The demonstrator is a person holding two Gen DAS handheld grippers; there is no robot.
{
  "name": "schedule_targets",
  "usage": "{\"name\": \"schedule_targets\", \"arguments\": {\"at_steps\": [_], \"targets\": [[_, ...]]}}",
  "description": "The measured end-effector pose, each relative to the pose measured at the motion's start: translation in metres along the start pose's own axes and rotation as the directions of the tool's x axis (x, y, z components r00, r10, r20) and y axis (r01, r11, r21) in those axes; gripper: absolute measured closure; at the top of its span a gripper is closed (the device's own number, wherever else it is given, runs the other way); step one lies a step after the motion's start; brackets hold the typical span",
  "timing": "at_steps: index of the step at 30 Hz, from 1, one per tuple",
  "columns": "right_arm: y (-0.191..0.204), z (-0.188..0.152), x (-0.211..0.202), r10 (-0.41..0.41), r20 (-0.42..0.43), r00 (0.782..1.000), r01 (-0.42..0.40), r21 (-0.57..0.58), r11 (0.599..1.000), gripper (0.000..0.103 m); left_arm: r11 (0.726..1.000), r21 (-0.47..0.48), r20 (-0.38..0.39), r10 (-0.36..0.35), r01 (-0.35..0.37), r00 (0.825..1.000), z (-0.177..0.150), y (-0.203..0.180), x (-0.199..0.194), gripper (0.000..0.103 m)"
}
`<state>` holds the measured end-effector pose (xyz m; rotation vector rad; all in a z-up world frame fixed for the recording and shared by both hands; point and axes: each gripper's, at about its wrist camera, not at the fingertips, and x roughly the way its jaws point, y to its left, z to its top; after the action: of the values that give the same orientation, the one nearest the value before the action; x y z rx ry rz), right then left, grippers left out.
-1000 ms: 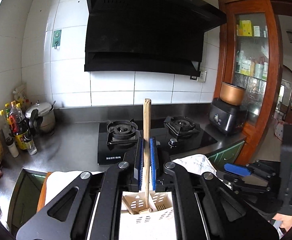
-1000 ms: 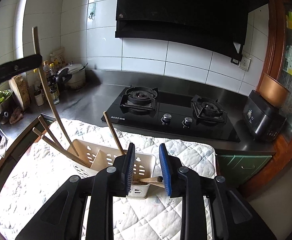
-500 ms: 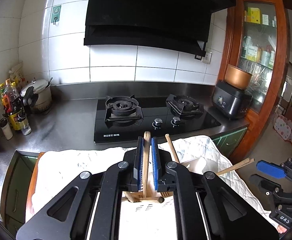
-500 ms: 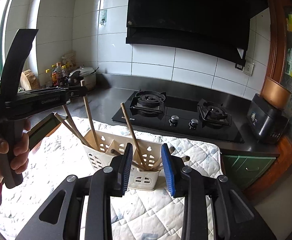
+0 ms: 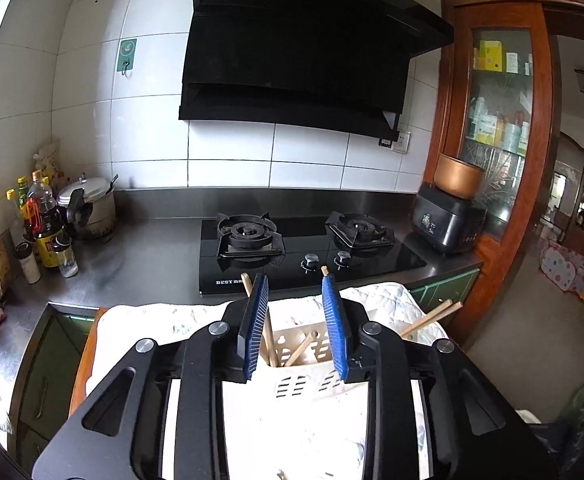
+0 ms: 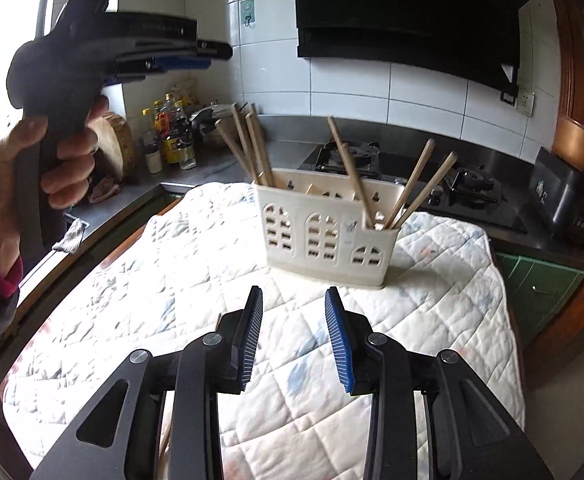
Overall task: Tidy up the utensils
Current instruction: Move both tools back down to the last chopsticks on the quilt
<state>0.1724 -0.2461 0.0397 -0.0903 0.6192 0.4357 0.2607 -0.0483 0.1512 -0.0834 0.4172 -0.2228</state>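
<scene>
Left wrist view, jaws now apart, chopstick released

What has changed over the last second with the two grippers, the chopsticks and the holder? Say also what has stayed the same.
The left gripper has let go of the chopstick it was lowering; its pads now stand apart above the holder, where the stick rests. The right gripper, open throughout, has drawn back, so the quilt lies between it and the holder. The holder stays on the quilt.
</scene>
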Motion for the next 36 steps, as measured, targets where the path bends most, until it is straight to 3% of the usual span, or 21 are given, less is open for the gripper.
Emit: {"name": "schedule_targets", "arguments": {"at_steps": [7, 9, 14, 24, 32, 36], "targets": [[0.046, -0.071, 0.013, 0.083, -0.100, 0.992, -0.081, 0.023, 0.996, 0.072, 0.999, -0.017, -0.012, 0.037, -0.037, 0.999, -0.043, 0.021, -0.061, 0.073], [0.056, -0.090, 0.020, 0.111, -0.137, 0.984, -0.106, 0.042, 0.993, 0.074, 0.998, -0.043, -0.036, 0.037, -0.039, 0.999, -0.059, 0.030, -0.074, 0.066], [0.078, -0.123, 0.033, 0.123, -0.193, 0.974, -0.115, 0.054, 0.992, 0.078, 0.993, -0.114, -0.071, 0.031, -0.039, 0.997, -0.100, 0.053, -0.099, 0.066], [0.087, -0.139, 0.049, 0.092, -0.234, 0.968, -0.082, 0.051, 0.995, 0.084, 0.980, -0.179, -0.153, 0.064, -0.091, 0.986, -0.174, 0.074, -0.124, 0.066], [0.091, -0.143, 0.056, 0.058, -0.249, 0.967, -0.049, 0.040, 0.998, 0.087, 0.976, -0.193, -0.215, 0.062, -0.105, 0.975, -0.212, 0.071, -0.127, 0.066], [0.090, -0.143, 0.056, 0.045, -0.246, 0.968, -0.036, 0.041, 0.998, 0.094, 0.977, -0.192, -0.247, 0.049, -0.099, 0.968, -0.225, 0.065, -0.123, 0.066]]}}
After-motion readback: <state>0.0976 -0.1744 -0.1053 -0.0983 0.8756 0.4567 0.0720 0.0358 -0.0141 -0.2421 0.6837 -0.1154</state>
